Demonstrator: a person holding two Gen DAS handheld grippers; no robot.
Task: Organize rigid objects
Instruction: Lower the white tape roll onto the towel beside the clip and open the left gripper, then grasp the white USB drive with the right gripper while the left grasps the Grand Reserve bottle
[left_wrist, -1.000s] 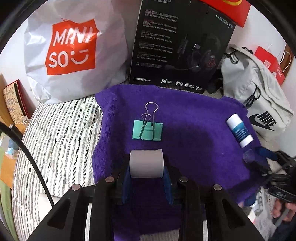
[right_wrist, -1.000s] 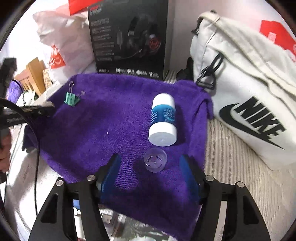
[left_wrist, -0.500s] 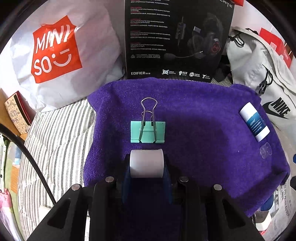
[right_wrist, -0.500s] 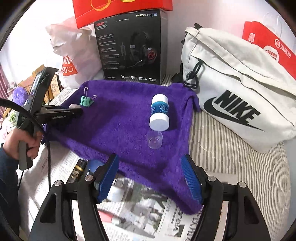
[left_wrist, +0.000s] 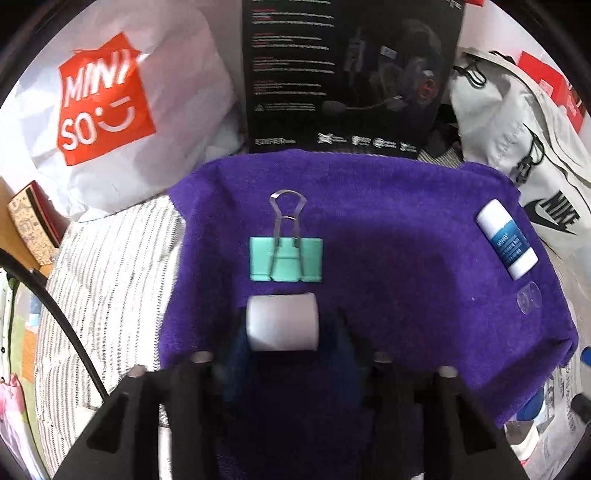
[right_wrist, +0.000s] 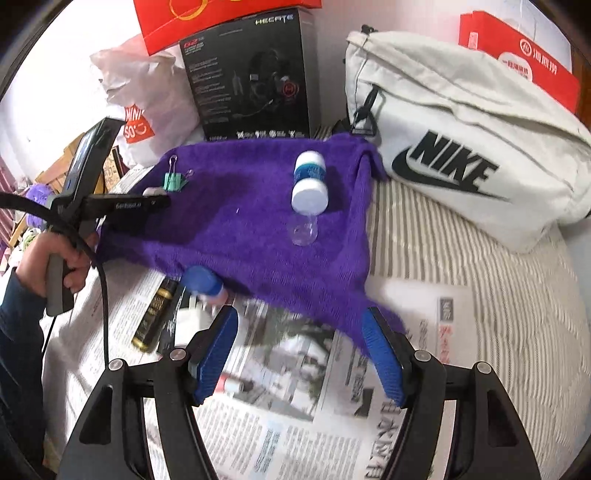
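Note:
My left gripper (left_wrist: 282, 328) is shut on a pale grey cylinder (left_wrist: 282, 322) and holds it over the purple towel (left_wrist: 399, 236), just short of a mint green binder clip (left_wrist: 286, 258). A white and blue bottle (left_wrist: 506, 238) and a clear cap (left_wrist: 529, 302) lie at the towel's right edge. In the right wrist view my right gripper (right_wrist: 299, 350) is open and empty, above newspaper (right_wrist: 295, 406), short of the towel (right_wrist: 240, 221). The bottle (right_wrist: 309, 182), cap (right_wrist: 303, 230), clip (right_wrist: 173, 181) and left gripper (right_wrist: 147, 201) show there.
A Miniso bag (left_wrist: 110, 110), a black headset box (left_wrist: 347, 74) and a white Nike bag (right_wrist: 461, 147) stand behind the towel. A blue-capped item (right_wrist: 203, 282), a dark tube (right_wrist: 153, 317) and a white block (right_wrist: 192, 321) lie on the newspaper by the towel's near edge.
My right gripper has pulled back from the cap and bottle to above the newspaper, still open. My left gripper, holding the cylinder, has shifted slightly, with the clip looming larger.

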